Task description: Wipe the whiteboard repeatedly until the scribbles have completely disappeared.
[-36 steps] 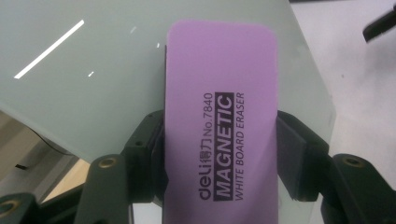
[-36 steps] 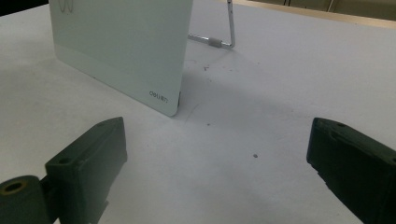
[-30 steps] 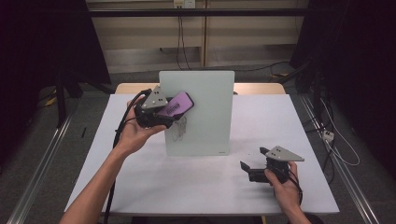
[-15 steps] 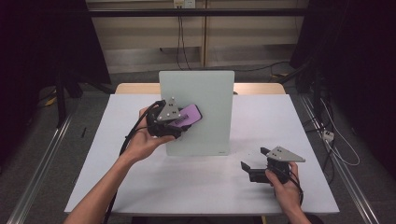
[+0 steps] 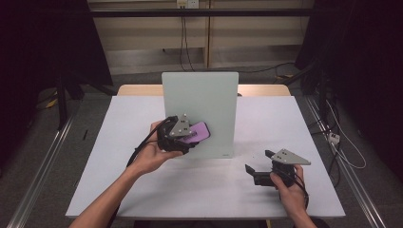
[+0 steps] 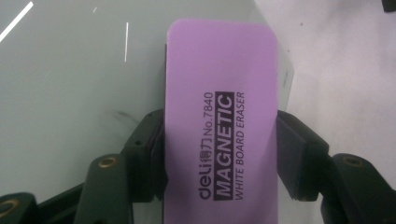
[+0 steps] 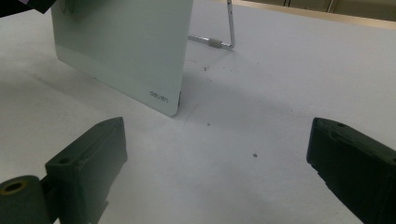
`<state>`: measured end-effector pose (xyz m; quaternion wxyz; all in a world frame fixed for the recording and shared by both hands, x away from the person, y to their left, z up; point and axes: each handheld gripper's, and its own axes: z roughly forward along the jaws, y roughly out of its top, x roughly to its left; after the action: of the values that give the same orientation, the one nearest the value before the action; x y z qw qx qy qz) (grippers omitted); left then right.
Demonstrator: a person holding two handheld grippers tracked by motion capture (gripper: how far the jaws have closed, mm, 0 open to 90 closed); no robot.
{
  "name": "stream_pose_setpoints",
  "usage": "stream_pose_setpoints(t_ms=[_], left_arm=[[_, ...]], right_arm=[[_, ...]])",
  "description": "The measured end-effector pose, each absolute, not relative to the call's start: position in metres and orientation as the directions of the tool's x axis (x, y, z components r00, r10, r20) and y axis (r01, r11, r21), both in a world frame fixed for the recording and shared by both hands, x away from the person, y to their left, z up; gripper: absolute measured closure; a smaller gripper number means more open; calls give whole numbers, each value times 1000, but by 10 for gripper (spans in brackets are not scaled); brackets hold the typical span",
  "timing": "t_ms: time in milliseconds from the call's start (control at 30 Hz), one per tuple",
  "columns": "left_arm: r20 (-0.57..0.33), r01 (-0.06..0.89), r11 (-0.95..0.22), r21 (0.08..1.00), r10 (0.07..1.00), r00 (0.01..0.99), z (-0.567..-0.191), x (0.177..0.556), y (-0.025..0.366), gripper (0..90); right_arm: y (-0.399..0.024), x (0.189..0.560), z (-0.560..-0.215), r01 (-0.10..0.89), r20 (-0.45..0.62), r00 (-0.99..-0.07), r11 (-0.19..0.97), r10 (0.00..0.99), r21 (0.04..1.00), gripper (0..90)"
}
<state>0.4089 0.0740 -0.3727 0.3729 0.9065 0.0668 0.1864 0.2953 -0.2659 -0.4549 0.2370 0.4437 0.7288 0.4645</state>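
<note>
your left tongs clamp the purple magnetic whiteboard eraser by its long sides, flat against the lower left face of the upright whiteboard. your right tongs rest on the worktop right of the whiteboard, jaws wide, holding nothing.

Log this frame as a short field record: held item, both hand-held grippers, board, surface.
held item: purple eraser, printed "MAGNETIC WHITE BOARD ERASER"
left hand-held gripper: shut on the eraser, holding it against the board's face
right hand-held gripper: open, nothing between the jaws, low over the table to the right of the board
board: pale glass whiteboard, upright on a metal stand
table: white top, a few dark specks near the board's foot
</note>
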Motion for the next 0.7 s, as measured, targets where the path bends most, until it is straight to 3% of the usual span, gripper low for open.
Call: stream_pose_setpoints(t_ms=[700], left_arm=[[322, -4, -633, 774, 388, 864, -324, 428, 108, 409]], right_arm=[[-265, 296, -455, 427, 65, -496, 178, 866, 887, 53]])
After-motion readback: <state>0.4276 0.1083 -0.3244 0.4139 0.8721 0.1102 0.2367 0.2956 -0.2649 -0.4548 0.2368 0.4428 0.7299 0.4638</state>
